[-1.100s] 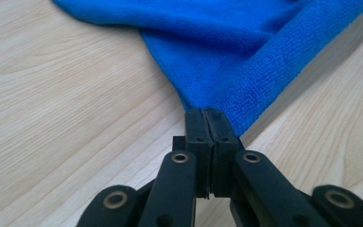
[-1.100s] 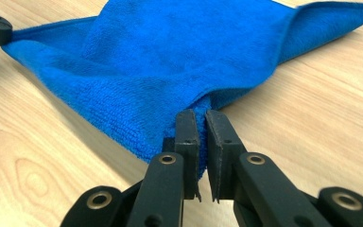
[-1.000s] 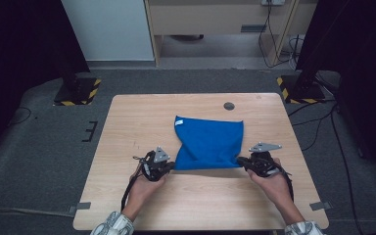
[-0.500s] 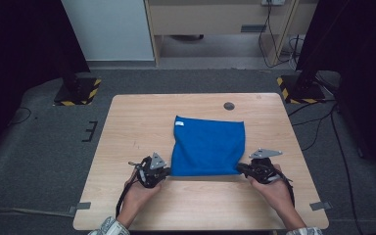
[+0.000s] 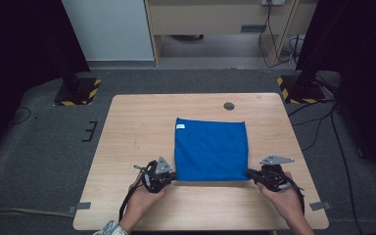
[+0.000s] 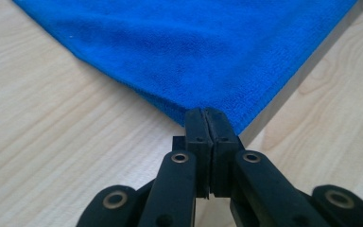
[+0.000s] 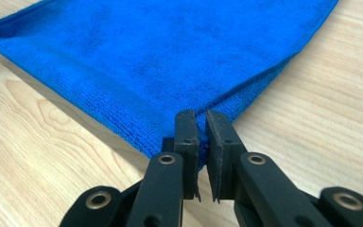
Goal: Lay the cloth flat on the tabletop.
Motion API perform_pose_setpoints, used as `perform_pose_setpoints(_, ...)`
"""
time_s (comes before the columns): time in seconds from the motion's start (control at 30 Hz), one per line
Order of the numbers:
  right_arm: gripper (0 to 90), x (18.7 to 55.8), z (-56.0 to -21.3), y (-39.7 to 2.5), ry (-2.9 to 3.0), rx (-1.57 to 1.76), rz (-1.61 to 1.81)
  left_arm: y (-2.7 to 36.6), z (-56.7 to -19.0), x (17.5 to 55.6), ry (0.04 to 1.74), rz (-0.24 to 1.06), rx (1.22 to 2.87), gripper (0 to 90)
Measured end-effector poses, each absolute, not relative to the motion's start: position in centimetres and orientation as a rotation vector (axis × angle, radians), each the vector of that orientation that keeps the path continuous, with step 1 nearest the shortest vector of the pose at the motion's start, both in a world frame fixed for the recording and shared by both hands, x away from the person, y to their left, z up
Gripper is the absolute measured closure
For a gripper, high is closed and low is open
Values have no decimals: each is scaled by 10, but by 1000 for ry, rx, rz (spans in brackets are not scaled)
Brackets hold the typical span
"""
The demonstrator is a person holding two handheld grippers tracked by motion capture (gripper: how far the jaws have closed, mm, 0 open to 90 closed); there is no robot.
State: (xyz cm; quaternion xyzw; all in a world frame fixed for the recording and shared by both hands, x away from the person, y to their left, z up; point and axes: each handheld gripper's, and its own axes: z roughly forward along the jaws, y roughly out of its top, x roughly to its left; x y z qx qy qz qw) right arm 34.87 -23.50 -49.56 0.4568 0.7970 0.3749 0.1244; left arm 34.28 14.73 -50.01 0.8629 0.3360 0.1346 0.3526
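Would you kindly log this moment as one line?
cloth: flat on table | left hand-held gripper: shut on near corner | right hand-held gripper: slightly open at corner

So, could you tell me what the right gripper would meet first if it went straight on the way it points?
The blue cloth: the right gripper already sits at its near corner, jaws slightly parted.

We see a pale wooden table point(image 5: 127, 132) standing on grey floor point(image 5: 39, 142). A blue cloth point(image 5: 210, 149) lies flat on its middle, nearly square, its near edge close to our side. A small white label point(image 5: 180, 127) sits at its far left corner. A dark round spot point(image 5: 229, 105) marks the tabletop beyond the cloth.
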Motion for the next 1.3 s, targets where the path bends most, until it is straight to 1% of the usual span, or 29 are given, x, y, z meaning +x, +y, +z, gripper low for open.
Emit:
perform_pose_setpoints(0.4, 833, 343, -494, -242, 2300, 1367, 1079, 137, -502, 325, 854, 305, 2271, 888)
perform_pose_setpoints(0.5, 825, 341, -495, -244, 2304, 1364, 1070, 137, -502, 322, 859, 296, 2269, 887)
perform_pose_setpoints(0.57, 800, 339, -494, -244, 2301, 1373, 1077, 137, -502, 321, 861, 295, 2267, 882)
perform_pose_setpoints(0.6, 765, 339, -494, -244, 2297, 1369, 1075, 137, -501, 319, 872, 303, 2258, 864)
perform_pose_setpoints(0.63, 699, 338, -493, -244, 2289, 1377, 1080, 137, -501, 319, 880, 304, 2252, 824)
perform_pose_setpoints(0.67, 610, 338, -493, -245, 2281, 1381, 1083, 138, -501, 318, 887, 315, 2245, 787)
perform_pose_setpoints(0.7, 554, 338, -493, -246, 2267, 1384, 1085, 138, -501, 317, 895, 332, 2234, 737)
perform_pose_setpoints(0.8, 433, 338, -489, -248, 2215, 1379, 1101, 142, -499, 317, 905, 382, 2201, 541)
perform_pose_setpoints(0.9, 353, 340, -488, -247, 2186, 1354, 1114, 147, -497, 320, 908, 408, 2162, 434)
perform_pose_setpoints(1.03, 282, 346, -491, -244, 2182, 1337, 1127, 153, -496, 325, 900, 427, 2130, 348)
perform_pose_setpoints(1.1, 260, 349, -492, -242, 2176, 1340, 1136, 155, -495, 329, 897, 430, 2113, 306)
perform_pose_setpoints(1.23, 220, 358, -493, -236, 2163, 1326, 1146, 159, -493, 334, 899, 465, 2098, 276)
perform_pose_setpoints(1.3, 221, 362, -493, -234, 2166, 1319, 1147, 162, -490, 336, 900, 465, 2091, 275)
